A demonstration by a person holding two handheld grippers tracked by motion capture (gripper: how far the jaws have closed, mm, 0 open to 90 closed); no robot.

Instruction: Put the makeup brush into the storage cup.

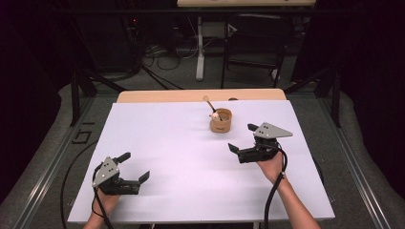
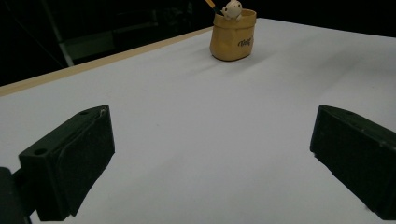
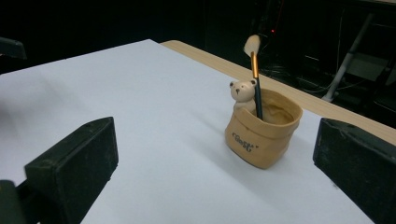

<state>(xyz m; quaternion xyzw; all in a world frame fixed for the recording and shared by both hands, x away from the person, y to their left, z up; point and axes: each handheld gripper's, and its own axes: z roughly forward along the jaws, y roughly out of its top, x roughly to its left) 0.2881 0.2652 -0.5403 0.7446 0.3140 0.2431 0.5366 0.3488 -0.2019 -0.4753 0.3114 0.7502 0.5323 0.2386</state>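
Tan and sack-shaped, the small pot [image 1: 221, 120] stands upright on the white sheet [image 1: 181, 157] that covers your desk [image 1: 143, 96], toward the far edge and a little right of centre. A brush [image 3: 255, 70] stands in it: its long axis runs nearly upright, leaning slightly, dark handle down inside the pot and pale bristle tip pointing up; in the high view the tip leans toward the far left. A little bear figure [image 3: 242, 93] sits at the pot's rim, just beside the brush handle. Dark lettering marks the pot's side.

Your right gripper [image 1: 243, 137] is near the pot, on its near right side and apart from it, with the jaws spread wide and nothing between them. In the right gripper view the pot sits between the two black jaws, farther off. Your right hand [image 1: 271, 164] grips the body from behind, forearm coming in from the bottom right.

Your left gripper [image 1: 134, 166] is well apart from the pot, near the sheet's near left corner, jaws also spread wide and pinching nothing. Its jaws point toward the right and far side; the left gripper view has the pot far off at the top. Your left hand [image 1: 106, 200] holds it from below.
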